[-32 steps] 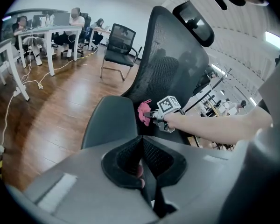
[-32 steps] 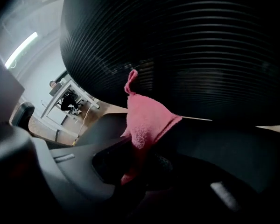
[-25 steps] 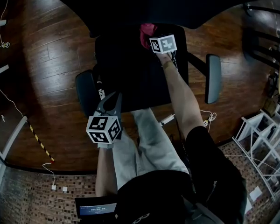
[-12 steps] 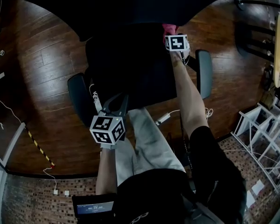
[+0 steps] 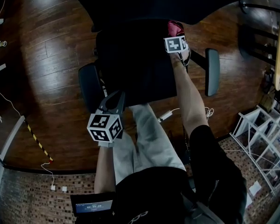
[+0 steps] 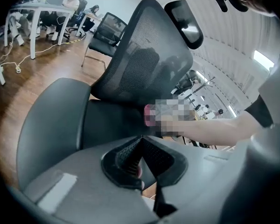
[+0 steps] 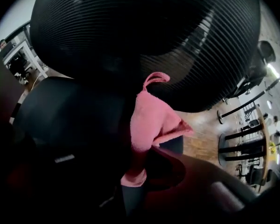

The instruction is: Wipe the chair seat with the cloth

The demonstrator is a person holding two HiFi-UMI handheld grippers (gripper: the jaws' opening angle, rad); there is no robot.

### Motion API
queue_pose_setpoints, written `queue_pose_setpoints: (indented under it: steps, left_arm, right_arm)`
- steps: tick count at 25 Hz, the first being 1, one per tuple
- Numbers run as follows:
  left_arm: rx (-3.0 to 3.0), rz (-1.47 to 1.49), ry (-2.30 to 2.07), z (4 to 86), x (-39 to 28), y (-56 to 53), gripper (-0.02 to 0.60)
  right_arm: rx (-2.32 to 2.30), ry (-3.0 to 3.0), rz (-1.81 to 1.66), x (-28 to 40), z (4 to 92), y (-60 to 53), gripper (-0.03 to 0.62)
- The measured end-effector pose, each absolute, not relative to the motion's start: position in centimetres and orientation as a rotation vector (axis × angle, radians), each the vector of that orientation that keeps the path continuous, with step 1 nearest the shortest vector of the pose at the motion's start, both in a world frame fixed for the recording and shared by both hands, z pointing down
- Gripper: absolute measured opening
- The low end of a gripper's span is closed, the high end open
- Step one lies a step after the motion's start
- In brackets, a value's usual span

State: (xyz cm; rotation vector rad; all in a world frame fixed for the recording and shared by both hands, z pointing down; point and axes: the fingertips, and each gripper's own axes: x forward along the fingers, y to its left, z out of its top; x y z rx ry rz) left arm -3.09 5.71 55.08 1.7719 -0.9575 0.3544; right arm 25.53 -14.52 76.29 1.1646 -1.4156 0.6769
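Across the last second, the right claw [image 5: 176, 35] is seen carried from the middle of the rear of the chair seat [image 5: 135, 69] to its rear right corner, and the pink cloth [image 5: 174, 28] is carried with it, while the left claw [image 5: 113, 99] is kept at the seat's front left edge. The cloth is gripped between the jaws of the right claw, which are clenched on its lower end; in the right gripper view the cloth [image 7: 151, 120] is shown bunched and rising out of the claw [image 7: 135, 171], in front of the black mesh backrest [image 7: 144, 36]. The cloth is thus located at the back of the seat, near the right armrest [image 5: 212, 71]. The left claw [image 6: 139, 146] is shown clenched, its tips brought together with nothing between them, and it is pointed across the seat [image 6: 107, 120] toward the backrest [image 6: 140, 64] and headrest [image 6: 189, 22]. The left armrest [image 5: 88, 90] is seen just beside it. The chair is set on a wooden floor [image 5: 46, 45].
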Motion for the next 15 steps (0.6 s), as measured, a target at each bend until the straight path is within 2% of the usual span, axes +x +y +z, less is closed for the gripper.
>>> queue_pose_setpoints:
  steps: [15]
  left_arm:
    - [1.753,0.338,-0.964,54.8,-7.9,8.6,-0.006]
  right_arm:
    - [0.943,-1.735,0.810,2.7,77.6,-10.3,0.064]
